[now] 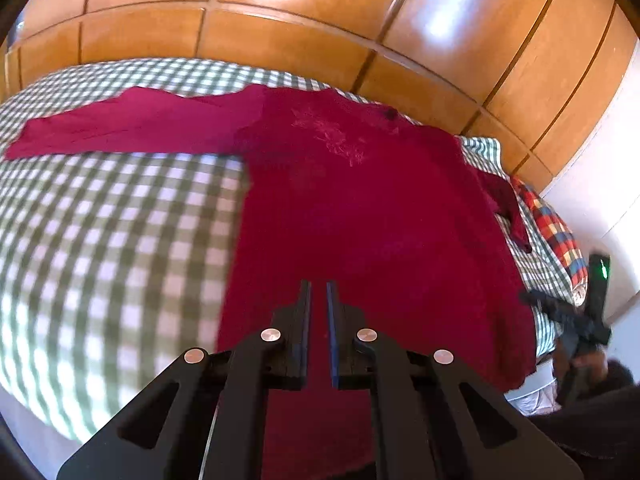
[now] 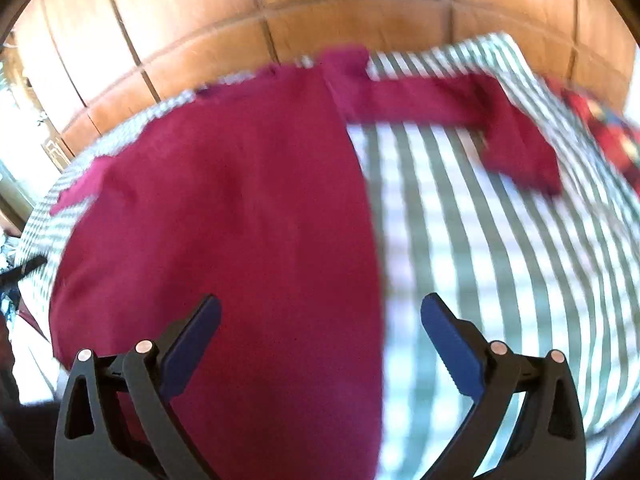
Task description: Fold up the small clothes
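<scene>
A dark red long-sleeved shirt [image 1: 360, 208] lies spread flat on a bed, with a pale print on the chest and one sleeve [image 1: 132, 128] stretched out to the left. My left gripper [image 1: 319, 286] hovers over the shirt's lower body, its jaws nearly closed with a thin gap and nothing between them. In the right wrist view the shirt [image 2: 224, 216] fills the left half, its other sleeve [image 2: 460, 104] bent at the far right. My right gripper [image 2: 320, 312] is wide open above the shirt's right edge, empty. It also shows in the left wrist view [image 1: 576, 320].
The bed has a green-and-white checked sheet [image 1: 120, 240]. A multicoloured checked pillow [image 1: 556, 232] lies at its right end. Wooden wardrobe doors [image 1: 320, 20] stand behind the bed. The bed's near edge runs just below both grippers.
</scene>
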{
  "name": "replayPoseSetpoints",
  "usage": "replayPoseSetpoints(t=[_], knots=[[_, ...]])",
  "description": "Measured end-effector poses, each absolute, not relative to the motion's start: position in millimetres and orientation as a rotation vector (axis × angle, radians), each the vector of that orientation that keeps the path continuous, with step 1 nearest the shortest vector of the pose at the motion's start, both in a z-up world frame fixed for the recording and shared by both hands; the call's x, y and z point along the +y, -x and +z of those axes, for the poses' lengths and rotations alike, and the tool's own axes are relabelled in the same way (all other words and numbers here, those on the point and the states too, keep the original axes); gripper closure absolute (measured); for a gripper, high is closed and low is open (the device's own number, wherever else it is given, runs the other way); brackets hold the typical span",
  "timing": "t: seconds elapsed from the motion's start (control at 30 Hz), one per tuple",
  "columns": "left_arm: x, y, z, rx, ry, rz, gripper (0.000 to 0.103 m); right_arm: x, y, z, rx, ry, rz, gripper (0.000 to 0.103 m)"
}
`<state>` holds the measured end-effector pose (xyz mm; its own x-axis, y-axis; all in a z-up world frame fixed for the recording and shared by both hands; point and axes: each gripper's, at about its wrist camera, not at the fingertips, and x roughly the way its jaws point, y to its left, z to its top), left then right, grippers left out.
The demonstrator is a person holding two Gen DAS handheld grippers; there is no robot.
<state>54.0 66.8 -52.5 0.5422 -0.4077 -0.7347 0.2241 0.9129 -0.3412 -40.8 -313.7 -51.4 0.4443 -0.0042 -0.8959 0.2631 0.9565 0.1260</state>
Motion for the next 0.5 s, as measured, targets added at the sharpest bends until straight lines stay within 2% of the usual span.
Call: replayPoseSetpoints(t=[0.03, 0.07, 0.1, 0.13, 0.23, 0.3, 0.33, 0.37, 0.4, 0.43, 0.47, 0.5], knots=[[65, -60, -55, 0.938, 0.21, -0.369, 0.098, -309, 50, -56, 1.129, -0.253, -0.161, 0.031], [59, -67, -60, 0.96, 0.189, -0.344, 0.098, -302, 57, -55, 1.123, -0.213, -0.157, 0.042], [57, -67, -68, 0.991, 0.159, -0.303, 0.098, -298, 64, -50, 1.127, -0.213, -0.114, 0.084], [56, -69, -79, 1.047, 0.124, -0.239, 0.098, -300, 68, -45, 1.126, -0.242, -0.1, 0.095], [68, -62, -89, 1.075, 0.177, -0.218, 0.098, -318, 78, -36, 1.12, -0.239, -0.145, 0.097], [71, -60, -87, 1.077, 0.195, -0.208, 0.098, -337, 81, -47, 1.177, -0.266, -0.166, 0.096], [70, -60, -86, 1.076, 0.196, -0.204, 0.098, -342, 81, -46, 1.179, -0.287, -0.152, 0.089], [68, -60, -83, 1.072, 0.191, -0.205, 0.098, -347, 80, -42, 1.165, -0.298, -0.155, 0.076], [66, -59, -79, 1.064, 0.184, -0.212, 0.098, -355, 78, -33, 1.122, -0.3, -0.185, 0.048], [65, -56, -77, 1.058, 0.184, -0.22, 0.098, -361, 78, -26, 1.076, -0.293, -0.211, 0.039], [64, -58, -74, 1.054, 0.188, -0.229, 0.098, -367, 74, -19, 1.038, -0.282, -0.236, 0.04], [60, -61, -71, 1.049, 0.195, -0.239, 0.091, -374, 68, -14, 1.012, -0.265, -0.262, 0.04]])
